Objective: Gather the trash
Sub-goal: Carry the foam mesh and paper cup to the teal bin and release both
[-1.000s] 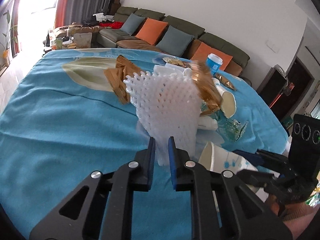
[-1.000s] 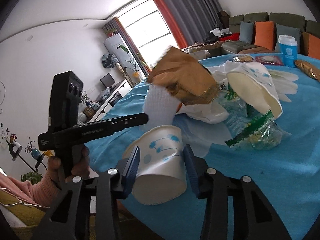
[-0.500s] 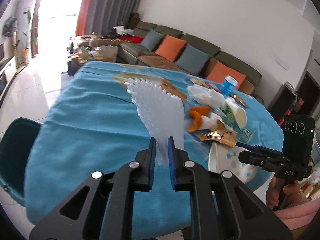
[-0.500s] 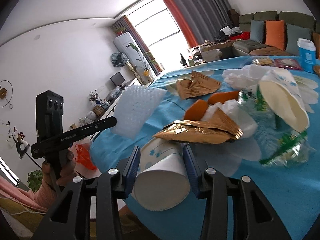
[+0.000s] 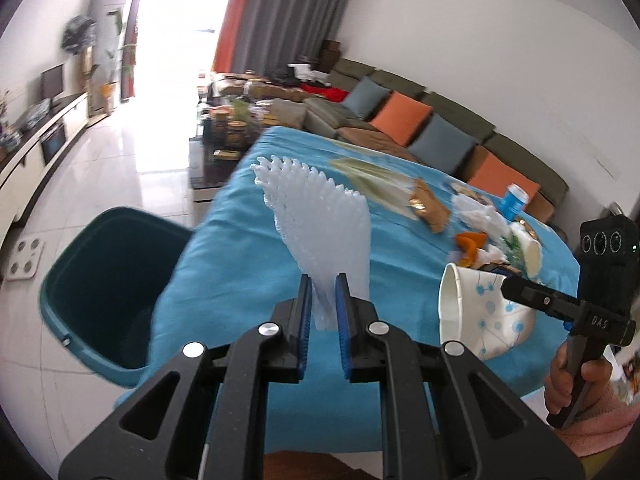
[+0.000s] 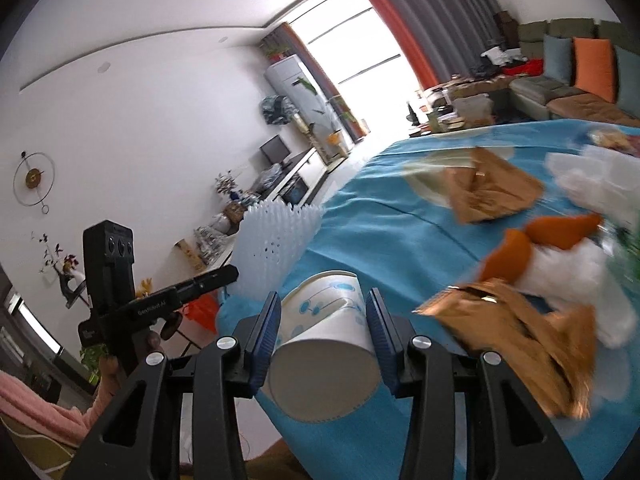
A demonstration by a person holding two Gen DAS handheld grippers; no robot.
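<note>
My left gripper (image 5: 323, 289) is shut on a white foam fruit net (image 5: 320, 216), held upright over the blue tablecloth near the table's left edge. The same foam net (image 6: 276, 240) shows in the right wrist view at the tip of the left gripper (image 6: 230, 274). My right gripper (image 6: 322, 312) is shut on a white paper cup with blue dots (image 6: 324, 344), lying sideways between its blue pads. That cup (image 5: 476, 312) and the right gripper (image 5: 508, 286) also appear at the right of the left wrist view. A dark green bin (image 5: 96, 288) stands on the floor left of the table.
More litter lies on the blue tablecloth (image 5: 248, 264): gold wrappers (image 6: 520, 328), a brown paper bag (image 6: 488, 192), orange peel (image 6: 540, 236), white tissue (image 6: 592, 184), a blue cup (image 5: 516, 200). A sofa (image 5: 420, 120) with cushions stands behind. A person's hand (image 5: 568, 384) grips the right handle.
Both grippers have drawn back and swung left, away from the litter pile, with the foam net and the cup in them. The green bin has come into the left wrist view.
</note>
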